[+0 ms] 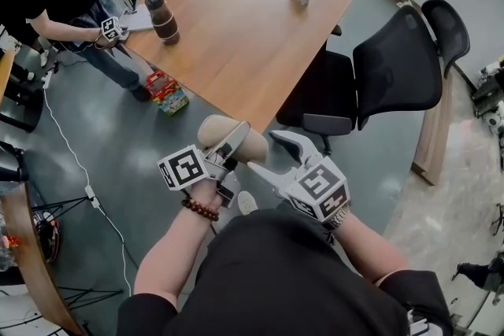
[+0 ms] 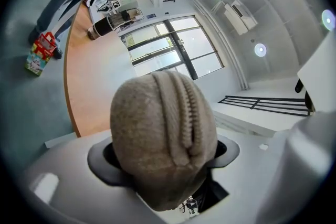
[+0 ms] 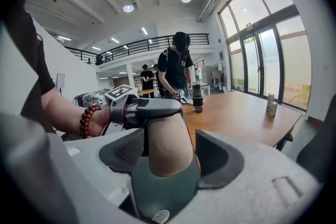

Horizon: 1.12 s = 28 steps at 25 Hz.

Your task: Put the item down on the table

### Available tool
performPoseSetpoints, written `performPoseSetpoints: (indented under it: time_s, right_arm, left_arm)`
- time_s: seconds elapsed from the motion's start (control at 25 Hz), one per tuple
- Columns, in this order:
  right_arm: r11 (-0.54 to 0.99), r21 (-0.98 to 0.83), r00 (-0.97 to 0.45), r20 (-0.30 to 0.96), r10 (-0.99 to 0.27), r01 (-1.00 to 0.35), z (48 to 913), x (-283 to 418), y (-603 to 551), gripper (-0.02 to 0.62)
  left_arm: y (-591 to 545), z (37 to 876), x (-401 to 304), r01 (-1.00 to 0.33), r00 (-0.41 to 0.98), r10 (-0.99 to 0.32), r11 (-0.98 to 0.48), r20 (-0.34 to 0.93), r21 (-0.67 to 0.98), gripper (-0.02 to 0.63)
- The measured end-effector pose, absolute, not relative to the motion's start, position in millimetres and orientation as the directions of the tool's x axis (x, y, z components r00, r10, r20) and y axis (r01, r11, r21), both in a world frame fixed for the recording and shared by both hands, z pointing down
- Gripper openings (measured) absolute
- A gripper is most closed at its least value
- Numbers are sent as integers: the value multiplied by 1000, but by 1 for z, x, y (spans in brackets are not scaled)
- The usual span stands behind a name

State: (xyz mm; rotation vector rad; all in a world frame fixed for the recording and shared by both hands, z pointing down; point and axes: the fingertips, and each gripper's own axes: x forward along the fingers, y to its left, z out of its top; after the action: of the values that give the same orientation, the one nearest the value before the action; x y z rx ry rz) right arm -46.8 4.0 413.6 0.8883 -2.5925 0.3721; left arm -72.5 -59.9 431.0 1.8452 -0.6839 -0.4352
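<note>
pouch clamped in left tool, up off the counter
Beige zip pouch, long axis running out along the left tool's jaws into the right tool, whose jaws stand apart, loose around the far end. Counter lies well ahead of both tools. Left tool alone carries it, so likely it makes the set-down

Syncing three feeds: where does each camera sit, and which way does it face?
Head view: on the head, steeply down at left gripper, right gripper, forearms, wooden table.
Left gripper view: along its jaws, shut on a zipped beige pouch, toward the table.
Right gripper view: along its open jaws at the pouch, the left gripper beyond.
All share pouch and table.
</note>
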Motion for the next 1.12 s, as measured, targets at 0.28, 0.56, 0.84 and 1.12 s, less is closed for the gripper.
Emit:
performPoseSetpoints:
  time_s: [0.28,0.56,0.84,1.12]
  right_arm:
    - [805,-71,-716,509,-478,-589,432,-64,-11,347]
    - [828,-97,-735,526,-428,-552,443,-62,-30,353]
    - [846,-110,-745,543,-389,-522,459,-50,-59,353]
    - [857,-160,-770,540,-339,-489,467,-36,-94,350]
  left_arm:
    - [-71,429,-75,-198,781,-625,-249,0,948,382]
    - [-85,421,-57,-109,795,-604,-226,-52,968,382]
    - [-113,432,-43,-152,791,-612,-224,-17,963,382]
    - [-149,446,-30,-198,780,-625,-188,38,962,388]
